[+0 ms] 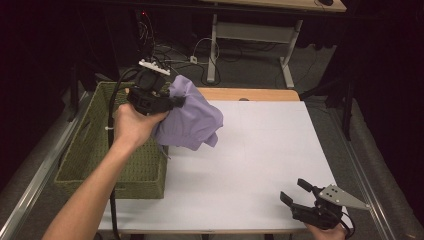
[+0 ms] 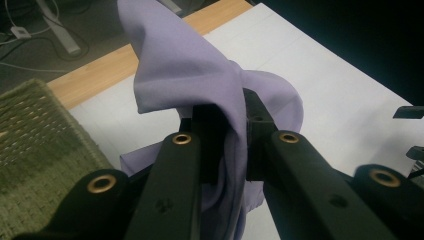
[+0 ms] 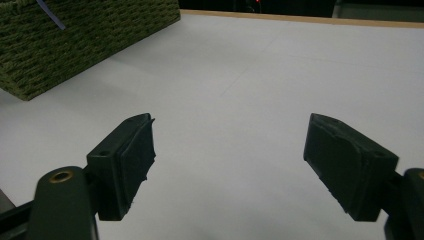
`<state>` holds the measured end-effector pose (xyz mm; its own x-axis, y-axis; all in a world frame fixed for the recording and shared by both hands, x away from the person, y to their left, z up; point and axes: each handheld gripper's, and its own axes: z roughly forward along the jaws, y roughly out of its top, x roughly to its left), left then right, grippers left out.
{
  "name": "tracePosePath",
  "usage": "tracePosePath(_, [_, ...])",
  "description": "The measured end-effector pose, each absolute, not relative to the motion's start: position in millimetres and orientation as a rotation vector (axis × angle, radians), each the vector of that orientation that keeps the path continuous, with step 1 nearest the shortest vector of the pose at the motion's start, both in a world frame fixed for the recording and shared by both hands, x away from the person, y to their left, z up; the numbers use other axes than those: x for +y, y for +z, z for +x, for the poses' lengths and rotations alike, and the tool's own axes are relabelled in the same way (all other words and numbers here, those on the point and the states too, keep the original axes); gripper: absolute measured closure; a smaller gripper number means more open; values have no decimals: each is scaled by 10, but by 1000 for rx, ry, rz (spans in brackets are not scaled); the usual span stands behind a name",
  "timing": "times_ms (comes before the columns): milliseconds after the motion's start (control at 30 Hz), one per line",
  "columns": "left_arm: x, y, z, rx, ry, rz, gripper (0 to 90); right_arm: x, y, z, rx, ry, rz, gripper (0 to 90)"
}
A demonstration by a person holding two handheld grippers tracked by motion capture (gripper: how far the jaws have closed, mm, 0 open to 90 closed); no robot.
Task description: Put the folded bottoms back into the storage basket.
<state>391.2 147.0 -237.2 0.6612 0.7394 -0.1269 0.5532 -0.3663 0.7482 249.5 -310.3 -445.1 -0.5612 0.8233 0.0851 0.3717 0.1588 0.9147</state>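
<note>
Nearest the person, the right hand-held gripper (image 1: 296,192) rests low at the near right corner of the white counter (image 1: 260,165), its jaws spread wide with nothing between them; the right gripper view shows bare counter between the two pads (image 3: 131,160). It lies well apart from the work.

Farther out and to the left, the left hand-held gripper (image 1: 172,101) is raised above the counter's left edge, just beside the green woven basket (image 1: 90,150). Its jaws are nearly closed and pinch a fold of the lilac cloth (image 1: 192,117); in the left gripper view the fabric (image 2: 200,70) runs up between the pads and drapes over them. The cloth hangs in a bunched drape to the right of this gripper, its bulk over the counter rather than over the basket, with its lower edge clear of the surface as far as the high view shows.

The left hand is plainly the nearer one, already holding the cloth. The basket's long axis runs away from the person along the counter's left side. The cloth probably has to travel rightward onto the open white surface to be laid out, or leftward to drop into the basket; which is intended cannot be told.
</note>
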Motion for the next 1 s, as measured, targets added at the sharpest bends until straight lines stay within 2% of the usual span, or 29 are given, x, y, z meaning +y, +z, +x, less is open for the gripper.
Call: tracePosePath(1000, [2416, -2411, 3736, 1152, 368, 1956, 789, -3107, -4456, 2498, 1999, 1373, 1148, 211])
